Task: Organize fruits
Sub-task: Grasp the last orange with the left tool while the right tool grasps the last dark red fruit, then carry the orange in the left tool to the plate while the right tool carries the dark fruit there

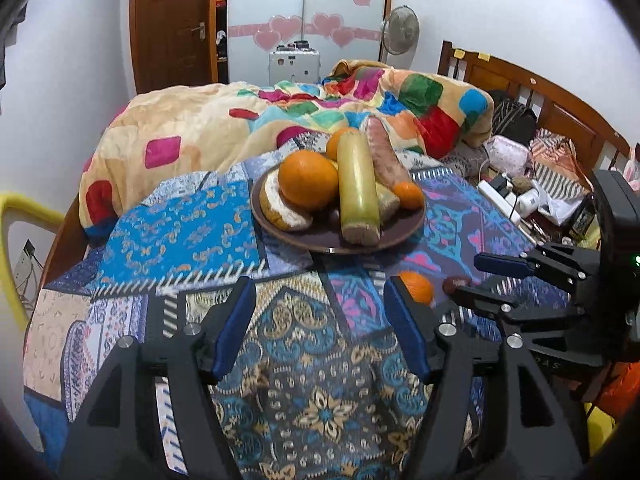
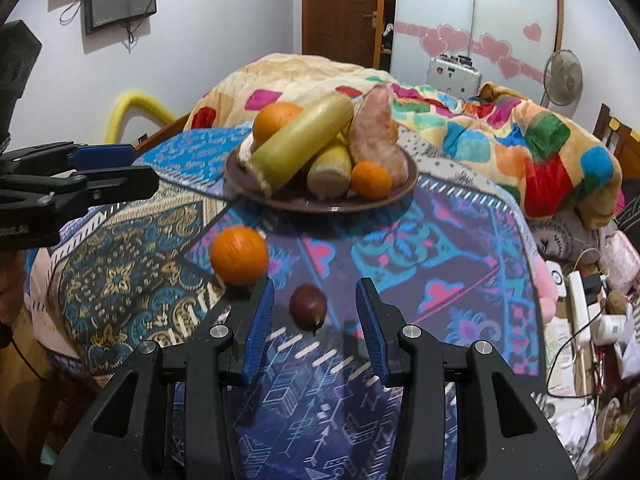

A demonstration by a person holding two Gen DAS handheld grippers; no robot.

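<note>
A brown plate [image 1: 400,236] [image 2: 368,202] on the patterned cloth holds oranges [image 1: 307,180], a long pale-green gourd [image 1: 357,188] [image 2: 304,136], a sweet potato [image 1: 386,156] [image 2: 376,136] and a small orange [image 2: 371,179]. A loose orange [image 2: 239,255] [image 1: 418,286] and a small dark purple fruit [image 2: 307,306] [image 1: 456,284] lie on the cloth in front of the plate. My right gripper [image 2: 316,304] [image 1: 476,276] is open, its jaws on either side of the purple fruit, apart from it. My left gripper [image 1: 322,304] [image 2: 136,168] is open and empty, left of the loose orange.
A colourful quilt [image 1: 224,120] is heaped behind the plate. Clutter with a white power strip [image 2: 580,308] and cables lies to the right by the wooden headboard [image 1: 540,92]. A yellow chair frame [image 1: 16,208] stands at the left edge.
</note>
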